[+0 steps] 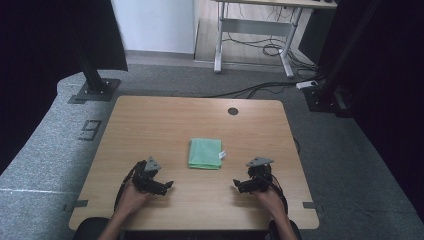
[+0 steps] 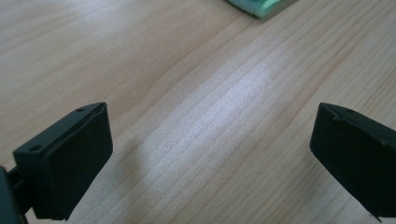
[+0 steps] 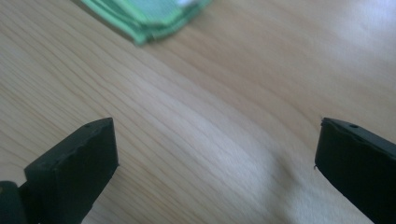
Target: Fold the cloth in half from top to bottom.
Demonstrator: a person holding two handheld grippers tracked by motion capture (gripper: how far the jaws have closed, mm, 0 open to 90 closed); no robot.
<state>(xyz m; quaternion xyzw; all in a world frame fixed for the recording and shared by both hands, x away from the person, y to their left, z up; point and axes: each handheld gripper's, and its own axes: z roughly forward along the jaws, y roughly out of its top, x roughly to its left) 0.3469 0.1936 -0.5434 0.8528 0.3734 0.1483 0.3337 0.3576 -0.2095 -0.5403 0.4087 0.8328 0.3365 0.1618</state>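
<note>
1. While both hands rest low over the wooden table (image 1: 150,120), a folded green cloth (image 1: 205,153) lies flat near its middle, with a small white tag (image 1: 222,155) at its right edge.
2. The left gripper (image 1: 167,186) sits near the cloth's near-left corner, apart from it, jaws spread wide with nothing between them.
3. The right gripper (image 1: 236,186) sits near the cloth's near-right corner, apart from it, jaws likewise wide and empty.

A taped figure "9" (image 1: 89,129) marks the grey floor (image 1: 45,150), left of the frame; nothing else reads.
</note>
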